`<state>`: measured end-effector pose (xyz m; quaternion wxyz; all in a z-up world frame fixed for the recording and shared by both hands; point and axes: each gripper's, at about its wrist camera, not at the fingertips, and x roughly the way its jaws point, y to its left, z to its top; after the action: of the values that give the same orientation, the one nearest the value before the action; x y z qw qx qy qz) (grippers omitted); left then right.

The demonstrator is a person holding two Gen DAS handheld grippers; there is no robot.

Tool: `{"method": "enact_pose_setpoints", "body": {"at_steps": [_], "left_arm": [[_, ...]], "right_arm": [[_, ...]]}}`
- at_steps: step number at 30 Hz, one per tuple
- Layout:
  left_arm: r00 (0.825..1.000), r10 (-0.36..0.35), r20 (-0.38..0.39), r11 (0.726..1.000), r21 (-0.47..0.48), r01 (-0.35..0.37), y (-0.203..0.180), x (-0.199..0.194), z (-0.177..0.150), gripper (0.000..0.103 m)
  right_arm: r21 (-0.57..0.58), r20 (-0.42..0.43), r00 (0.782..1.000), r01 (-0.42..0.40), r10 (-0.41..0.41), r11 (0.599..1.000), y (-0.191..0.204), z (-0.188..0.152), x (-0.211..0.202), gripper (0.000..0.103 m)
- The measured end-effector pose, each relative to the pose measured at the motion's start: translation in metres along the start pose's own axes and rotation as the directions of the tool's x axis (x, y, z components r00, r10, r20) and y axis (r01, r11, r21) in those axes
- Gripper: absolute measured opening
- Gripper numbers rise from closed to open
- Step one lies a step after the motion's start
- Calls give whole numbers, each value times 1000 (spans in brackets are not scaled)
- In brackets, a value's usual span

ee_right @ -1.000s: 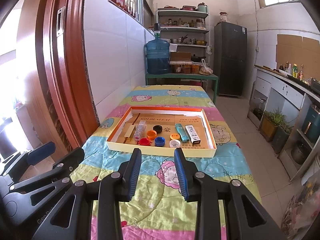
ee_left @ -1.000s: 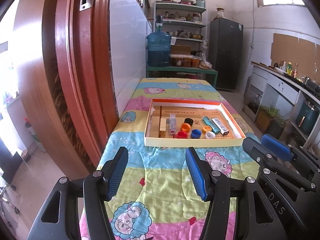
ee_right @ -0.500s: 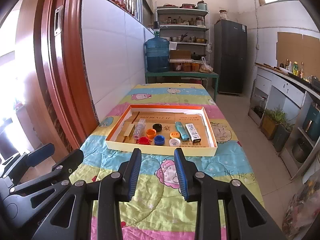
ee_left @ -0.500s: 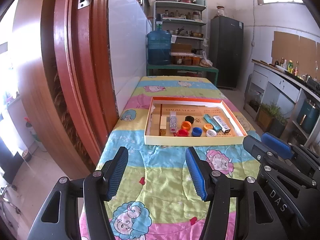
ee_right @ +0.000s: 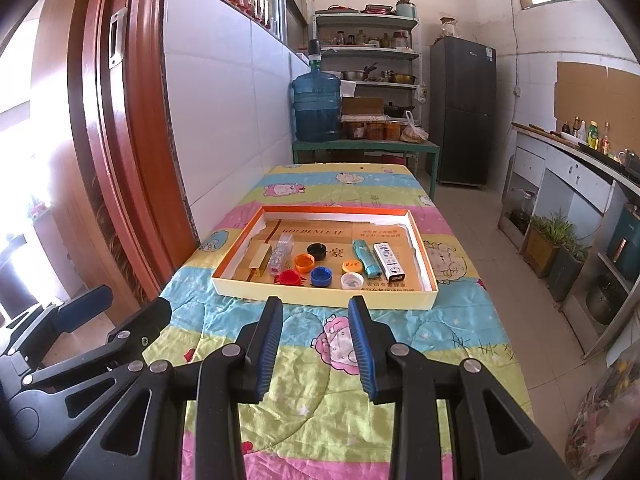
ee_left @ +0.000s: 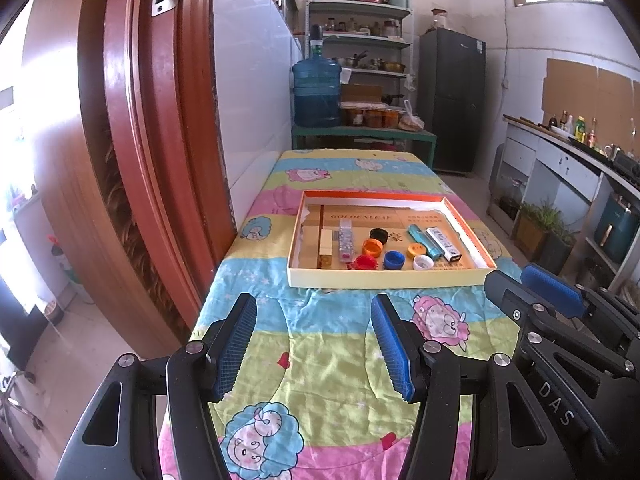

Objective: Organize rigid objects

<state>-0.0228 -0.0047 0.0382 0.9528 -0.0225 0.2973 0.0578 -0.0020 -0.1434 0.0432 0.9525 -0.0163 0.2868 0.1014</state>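
A shallow cardboard box lid (ee_left: 390, 279) (ee_right: 320, 296) with an orange inner rim lies on the table. In it are several bottle caps, such as a red cap (ee_left: 364, 262) (ee_right: 289, 277) and a blue cap (ee_left: 393, 260) (ee_right: 321, 276), a teal tube (ee_left: 424, 242) (ee_right: 365, 258), a white bar (ee_left: 444, 244) (ee_right: 389, 261), a clear plastic case (ee_left: 346, 239) (ee_right: 280, 254) and a wooden block (ee_left: 326, 240) (ee_right: 262, 258). My left gripper (ee_left: 312, 320) is open and empty, near the table's front. My right gripper (ee_right: 316, 320) is open and empty, just short of the lid.
The table wears a striped cartoon-sheep cloth (ee_left: 340, 360) (ee_right: 400, 340). A red wooden door frame (ee_left: 132, 140) stands at the left. A blue water jug (ee_left: 316, 94), shelves and a dark fridge (ee_right: 464, 112) stand behind. A counter (ee_right: 580, 168) runs along the right.
Both grippers have pulled back slightly from the box lid; both stay open and empty. Nothing in the lid has moved.
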Motion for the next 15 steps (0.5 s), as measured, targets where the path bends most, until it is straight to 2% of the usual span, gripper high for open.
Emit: {"method": "enact_pose_setpoints", "body": {"at_steps": [15], "left_arm": [[1000, -5, -4, 1000, 1, 5, -1, 1, -2, 62]], "right_arm": [[-2, -2, 1000, -1, 1, 1000, 0, -2, 1, 34]]}}
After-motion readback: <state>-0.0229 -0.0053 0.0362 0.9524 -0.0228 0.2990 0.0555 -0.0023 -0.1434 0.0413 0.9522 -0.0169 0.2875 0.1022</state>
